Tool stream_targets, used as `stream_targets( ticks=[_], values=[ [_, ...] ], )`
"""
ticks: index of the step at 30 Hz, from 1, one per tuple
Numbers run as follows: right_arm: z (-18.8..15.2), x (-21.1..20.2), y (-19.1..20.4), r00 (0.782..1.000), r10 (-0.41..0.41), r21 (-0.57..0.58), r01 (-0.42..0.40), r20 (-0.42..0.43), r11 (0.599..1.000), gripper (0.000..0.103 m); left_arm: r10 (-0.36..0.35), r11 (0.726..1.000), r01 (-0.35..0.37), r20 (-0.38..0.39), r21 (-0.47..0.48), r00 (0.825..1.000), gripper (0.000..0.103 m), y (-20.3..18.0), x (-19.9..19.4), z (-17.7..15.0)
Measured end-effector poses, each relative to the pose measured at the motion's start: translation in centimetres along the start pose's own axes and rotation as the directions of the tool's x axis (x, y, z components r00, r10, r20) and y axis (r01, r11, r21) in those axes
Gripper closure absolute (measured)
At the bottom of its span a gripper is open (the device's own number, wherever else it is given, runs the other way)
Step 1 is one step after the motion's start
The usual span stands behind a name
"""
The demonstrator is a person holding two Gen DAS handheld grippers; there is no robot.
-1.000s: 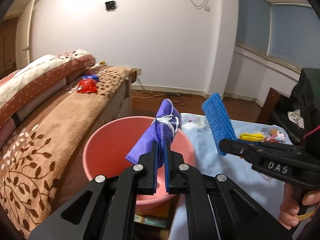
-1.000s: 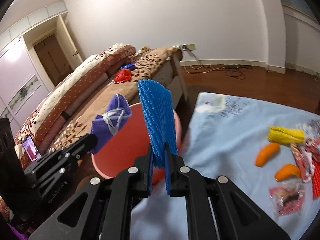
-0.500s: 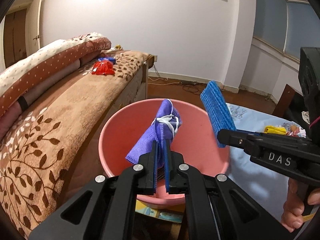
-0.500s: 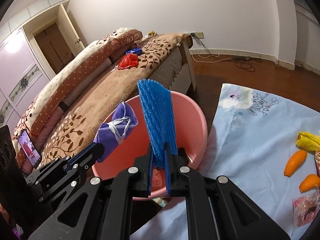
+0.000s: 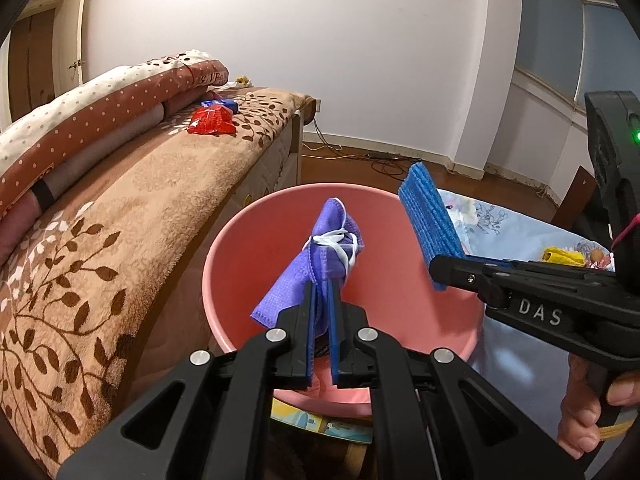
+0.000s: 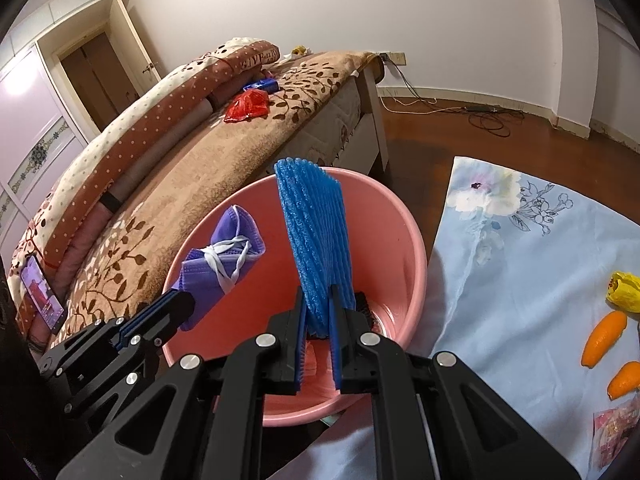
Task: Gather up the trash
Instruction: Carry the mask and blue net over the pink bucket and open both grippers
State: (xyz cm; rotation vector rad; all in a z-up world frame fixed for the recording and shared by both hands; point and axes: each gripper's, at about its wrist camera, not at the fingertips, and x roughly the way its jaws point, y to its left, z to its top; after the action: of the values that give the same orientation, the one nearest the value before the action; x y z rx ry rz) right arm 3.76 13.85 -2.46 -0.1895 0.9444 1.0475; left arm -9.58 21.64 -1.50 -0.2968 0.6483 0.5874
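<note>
A pink plastic basin [image 5: 248,240] [image 6: 404,240] stands between the bed and the blue cloth. Over its middle my left gripper [image 5: 321,292] [image 6: 176,308] is shut on a crumpled purple face mask [image 5: 320,252] [image 6: 224,256] with white ear loops. To its right my right gripper [image 6: 318,300] [image 5: 444,270] is shut on a blue foam net sleeve [image 6: 314,236] [image 5: 428,216], which sticks up above the basin's right side. Something dark lies at the basin's bottom, mostly hidden by the fingers.
A bed with a brown leaf-pattern blanket [image 5: 120,216] [image 6: 200,168] runs along the left, with a red wrapper [image 5: 210,120] [image 6: 246,106] and a blue packet on it. On the light blue cloth [image 6: 520,280] lie a yellow wrapper [image 6: 624,298], orange peels [image 6: 604,338] and a pink wrapper. Cables trail on the wooden floor.
Both grippers have come forward and down with their loads, from short of the basin to over its opening. The basin now fills more of both views.
</note>
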Motion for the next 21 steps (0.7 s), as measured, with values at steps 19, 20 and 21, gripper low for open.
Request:
stream_targets(
  ticks=[19,20,21],
  values=[
    [0.1,-2.2,0.7,0.997,-0.041,-0.056,0.045,0.071,0.997,0.056,-0.048,0.999,0.048,-0.010,-0.022,0.999,0.057,0.0,-0.7,0.7],
    [0.1,-2.4,0.7,0.996,-0.044,-0.058,0.048,0.076,0.997,0.056,-0.055,0.998,0.054,-0.010,-0.026,0.998,0.057,0.0,-0.8,0.7],
    [0.0,-2.6,0.6,0.995,-0.046,-0.059,0.051,0.083,0.997,0.055,-0.058,0.998,0.058,-0.010,-0.028,0.998,0.057,0.0,-0.9,0.7]
  ],
)
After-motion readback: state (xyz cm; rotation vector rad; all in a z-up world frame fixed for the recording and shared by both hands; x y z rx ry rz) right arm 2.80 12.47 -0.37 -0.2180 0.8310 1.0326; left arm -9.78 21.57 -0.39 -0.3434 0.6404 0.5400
